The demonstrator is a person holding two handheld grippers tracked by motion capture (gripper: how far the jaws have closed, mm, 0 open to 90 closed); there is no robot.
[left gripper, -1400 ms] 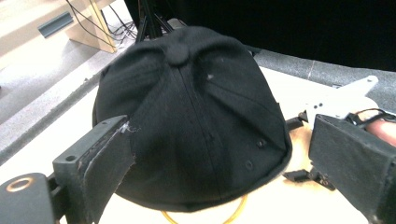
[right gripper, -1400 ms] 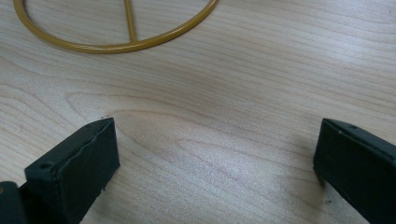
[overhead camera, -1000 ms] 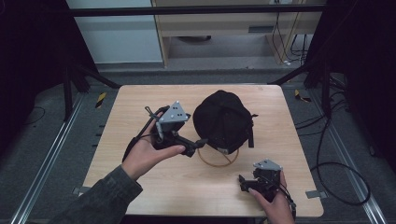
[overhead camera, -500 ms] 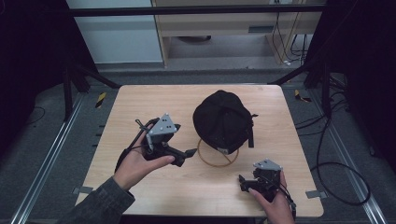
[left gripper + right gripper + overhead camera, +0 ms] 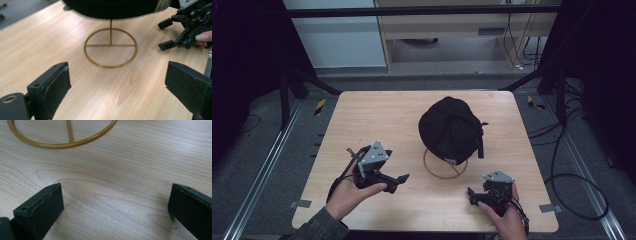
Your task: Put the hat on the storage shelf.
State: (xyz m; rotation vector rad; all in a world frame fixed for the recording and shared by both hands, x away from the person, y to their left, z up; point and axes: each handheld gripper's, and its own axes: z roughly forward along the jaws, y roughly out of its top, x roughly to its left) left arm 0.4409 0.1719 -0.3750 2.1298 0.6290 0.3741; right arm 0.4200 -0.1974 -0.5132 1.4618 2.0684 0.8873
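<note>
Black fabric cap (image 5: 451, 130), domed and panel-stitched, sits atop thin brass-coloured wire stand (image 5: 445, 168) with ring base and crossbar, mid-table, right of centre; pale wood-grain table (image 5: 377, 115), smooth, rounded corners; left gripper (image 5: 398, 180) hand-held near front left, matte black padded jaws spread wide, empty, aimed at ring base; right gripper (image 5: 473, 195) low over front right edge, jaws wide apart, empty, just short of ring.

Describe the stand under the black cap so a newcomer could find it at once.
Start at the wooden table and find the black cap right of its middle. Under the cap stands a thin wire stand: an upright stem rising from a flat ring with a crossbar. Its mustard-gold metal sets it apart from the dark cap and the black grippers.
</note>
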